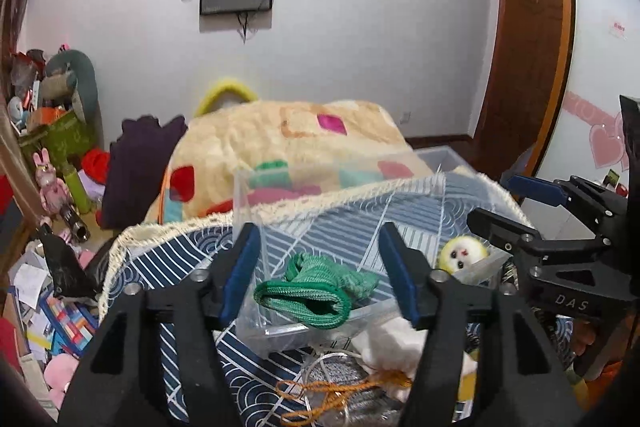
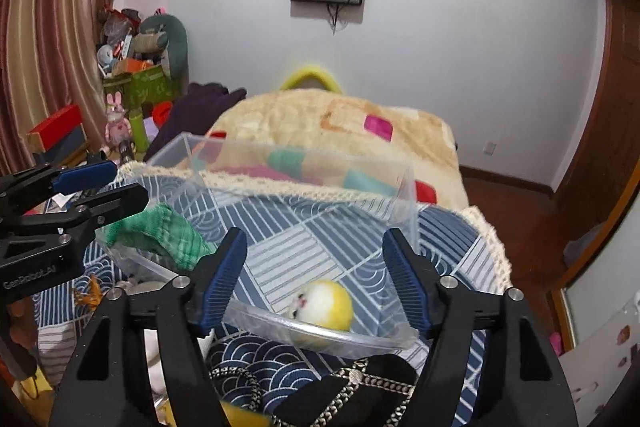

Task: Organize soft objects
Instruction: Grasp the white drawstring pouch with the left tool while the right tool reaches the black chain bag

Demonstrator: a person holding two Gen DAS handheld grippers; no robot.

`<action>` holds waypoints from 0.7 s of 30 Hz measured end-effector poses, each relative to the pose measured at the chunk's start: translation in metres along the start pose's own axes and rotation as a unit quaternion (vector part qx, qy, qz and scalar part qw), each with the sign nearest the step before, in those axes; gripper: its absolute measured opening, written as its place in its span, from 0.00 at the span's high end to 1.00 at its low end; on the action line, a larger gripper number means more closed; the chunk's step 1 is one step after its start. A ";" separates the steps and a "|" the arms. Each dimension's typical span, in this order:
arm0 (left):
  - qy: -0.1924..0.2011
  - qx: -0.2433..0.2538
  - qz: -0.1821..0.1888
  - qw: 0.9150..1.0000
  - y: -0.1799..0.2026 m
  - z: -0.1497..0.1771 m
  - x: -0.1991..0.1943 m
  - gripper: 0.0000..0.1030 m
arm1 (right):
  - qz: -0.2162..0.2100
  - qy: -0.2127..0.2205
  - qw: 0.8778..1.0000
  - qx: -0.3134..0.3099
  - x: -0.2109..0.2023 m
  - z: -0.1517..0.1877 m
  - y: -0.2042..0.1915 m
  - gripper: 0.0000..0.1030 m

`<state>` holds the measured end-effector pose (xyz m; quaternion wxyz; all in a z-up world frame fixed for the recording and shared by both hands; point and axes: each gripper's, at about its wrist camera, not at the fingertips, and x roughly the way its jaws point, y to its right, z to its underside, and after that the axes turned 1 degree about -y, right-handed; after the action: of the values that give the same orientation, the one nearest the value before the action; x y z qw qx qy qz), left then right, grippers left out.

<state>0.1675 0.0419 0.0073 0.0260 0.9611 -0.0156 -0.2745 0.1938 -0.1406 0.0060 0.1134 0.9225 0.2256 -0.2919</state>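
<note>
Both tongs, left tongs (image 1: 320, 267) and right tongs (image 2: 316, 275), gape over patterned blue cloth (image 2: 320, 239); cluttered bedroom.

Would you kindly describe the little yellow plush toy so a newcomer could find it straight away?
On the blue patterned cloth covering the bed sits a clear plastic box. The yellow plush toy lies at its near right end, before the right gripper. It is round with a white face, unlike the green knitted piece at the other end.
</note>
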 end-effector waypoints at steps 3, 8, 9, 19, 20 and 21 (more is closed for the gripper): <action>0.026 0.000 -0.009 1.000 0.001 -0.002 -0.020 0.24 | 0.002 0.023 1.000 -0.003 -0.015 -0.004 -0.001 0.30; 0.060 0.016 -0.020 0.998 0.009 0.006 -0.049 0.08 | -0.004 0.055 0.998 -0.004 -0.042 -0.004 -0.002 0.22; 0.065 0.021 -0.022 0.997 0.011 0.009 -0.054 0.07 | -0.004 0.061 0.998 -0.005 -0.047 -0.002 -0.002 0.21; 0.048 0.023 0.014 0.999 0.031 0.038 -0.063 0.05 | 0.008 0.068 0.998 -0.006 -0.067 0.026 0.004 0.21; 0.042 0.023 0.017 0.999 0.033 0.041 -0.060 0.05 | 0.012 0.065 0.998 -0.004 -0.065 0.031 0.006 0.21; 0.038 0.024 0.017 0.999 0.036 0.044 -0.057 0.05 | 0.014 0.063 0.998 -0.001 -0.065 0.034 0.006 0.21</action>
<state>0.0946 0.0065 0.0021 0.0077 0.9708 -0.0374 -0.2370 0.1324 -0.1803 0.0174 0.1042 0.9422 0.2193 -0.2309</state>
